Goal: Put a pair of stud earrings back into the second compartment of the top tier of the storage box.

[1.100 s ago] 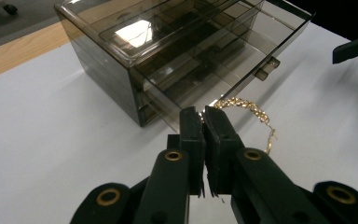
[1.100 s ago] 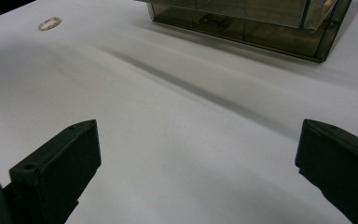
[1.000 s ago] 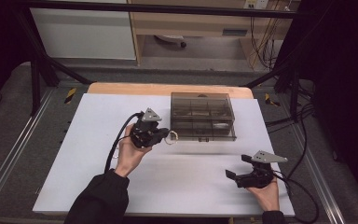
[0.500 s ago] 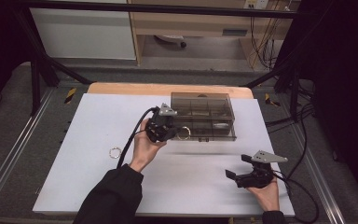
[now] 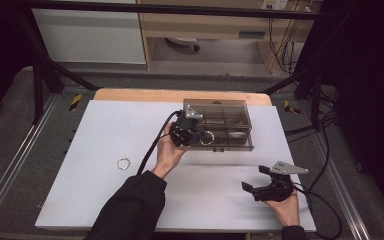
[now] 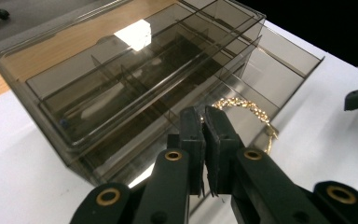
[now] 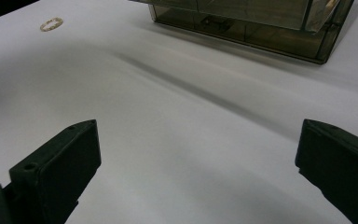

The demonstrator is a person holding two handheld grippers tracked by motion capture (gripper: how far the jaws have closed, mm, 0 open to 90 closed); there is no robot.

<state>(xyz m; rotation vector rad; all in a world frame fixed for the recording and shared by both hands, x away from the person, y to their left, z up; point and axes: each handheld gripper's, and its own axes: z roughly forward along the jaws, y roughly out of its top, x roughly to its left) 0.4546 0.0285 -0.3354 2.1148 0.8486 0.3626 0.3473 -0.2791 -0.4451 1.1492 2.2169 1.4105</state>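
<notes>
Lowering the gold bracelet (image 5: 208, 137) into the open front drawer of the smoked organizer box (image 5: 230, 107) should go slowly, releasing only once it hangs clear inside a compartment; from the high view the left tool (image 5: 189, 136) hovers at the box's front. Its own view shows jaws pinched shut on the bracelet chain (image 6: 242, 106). Across the tabletop (image 7: 177, 121), the right tool (image 7: 198, 172) stands wide open, holding nothing.

Left gripper (image 5: 192, 136) sits at the smoky clear plastic drawer box (image 5: 230, 114), gold chain bracelet (image 5: 208, 137) just ahead; small ring (image 5: 124, 163) well behind-left.
</notes>
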